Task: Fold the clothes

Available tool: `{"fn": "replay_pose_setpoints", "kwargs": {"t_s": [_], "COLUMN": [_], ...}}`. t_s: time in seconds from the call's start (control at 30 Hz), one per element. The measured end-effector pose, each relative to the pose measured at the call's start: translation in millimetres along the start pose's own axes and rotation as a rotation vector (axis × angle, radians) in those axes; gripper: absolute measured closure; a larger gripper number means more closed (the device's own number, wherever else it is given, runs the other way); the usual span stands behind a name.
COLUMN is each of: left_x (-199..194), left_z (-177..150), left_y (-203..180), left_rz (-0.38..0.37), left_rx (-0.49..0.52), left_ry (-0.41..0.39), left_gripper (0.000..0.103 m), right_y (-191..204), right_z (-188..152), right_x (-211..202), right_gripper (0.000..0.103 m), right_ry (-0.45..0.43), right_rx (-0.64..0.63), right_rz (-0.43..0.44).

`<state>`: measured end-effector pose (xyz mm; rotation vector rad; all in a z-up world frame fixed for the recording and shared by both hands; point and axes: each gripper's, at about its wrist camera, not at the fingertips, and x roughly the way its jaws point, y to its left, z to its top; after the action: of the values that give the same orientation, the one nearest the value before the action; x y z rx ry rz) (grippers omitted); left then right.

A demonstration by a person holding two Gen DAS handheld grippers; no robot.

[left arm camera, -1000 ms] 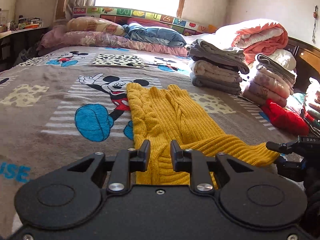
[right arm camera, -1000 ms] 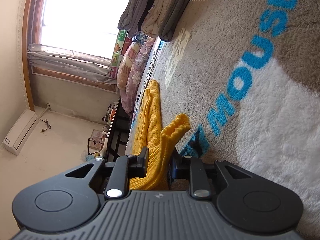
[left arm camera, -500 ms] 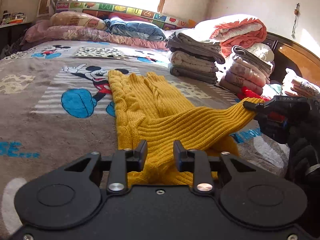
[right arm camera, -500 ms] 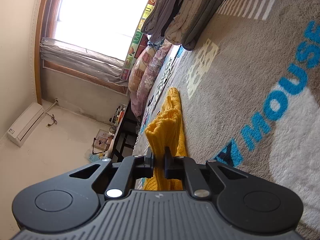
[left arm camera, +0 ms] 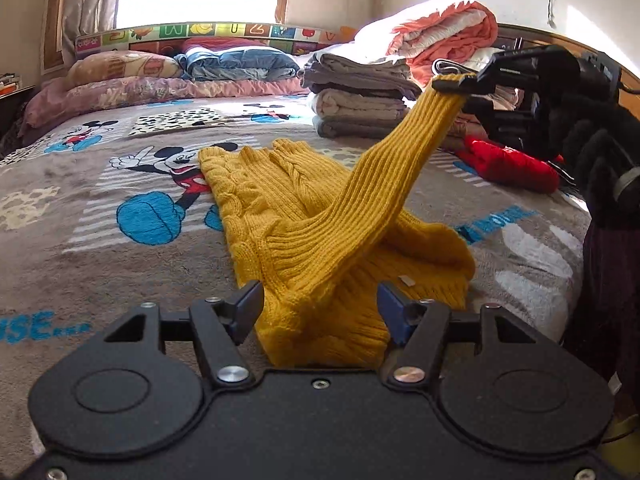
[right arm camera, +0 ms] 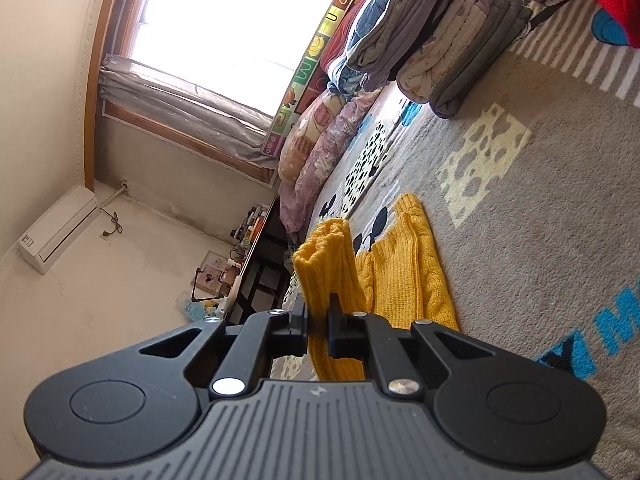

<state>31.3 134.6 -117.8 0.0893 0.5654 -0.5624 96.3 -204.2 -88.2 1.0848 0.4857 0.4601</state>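
a: where is the yellow sweater (left arm camera: 280,200)?
b: flat on the bed (left arm camera: 80,264), mid-blanket, folded stacks (left arm camera: 356,96) at 1 o'clock.
a: its sleeve (left arm camera: 384,176)?
b: lifted toward 2 o'clock, cuff pinched tight in the right gripper (right arm camera: 318,322) jaws.
a: the left gripper (left arm camera: 320,308)?
b: jaws spread wide at 6 o'clock, straddling the near knit.

A mustard-yellow cable-knit sweater (left arm camera: 276,196) is lying lengthwise on the grey cartoon-print blanket, its body flat and stretching away toward the pillows. Its ribbed sleeve (left arm camera: 384,184) is rising off the body in a taut diagonal up to the right, the cuff (left arm camera: 452,80) hanging pinched high above the bed. The near end is bunching in thick folds, showing a small white label (left arm camera: 406,279).
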Motion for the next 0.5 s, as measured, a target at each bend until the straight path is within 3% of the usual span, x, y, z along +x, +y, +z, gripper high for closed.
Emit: {"fn": "replay_pose_setpoints", "kwargs": {"t_s": [0.17, 0.3, 0.5], "left_x": [12.3, 3.3, 10.0], "left_z": [-7.1, -0.3, -2.4], "left_y": [-13.2, -7.7, -1.8], "left_rz": [-0.036, -0.021, -0.074], "left_rx": [0.100, 0.082, 0.057], "left_ry": [0.083, 0.015, 0.046], "left_gripper": [0.041, 0.041, 0.041], "right_y": [17.0, 26.8, 40.5], "right_z": [1.5, 4.7, 13.1], "right_x": [13.2, 25.8, 52.4], "right_gripper": [0.092, 0.093, 0.093], "right_ry": [0.000, 0.007, 0.025], "right_rx": [-0.014, -0.027, -0.061], "right_rz": [-0.008, -0.022, -0.042]}}
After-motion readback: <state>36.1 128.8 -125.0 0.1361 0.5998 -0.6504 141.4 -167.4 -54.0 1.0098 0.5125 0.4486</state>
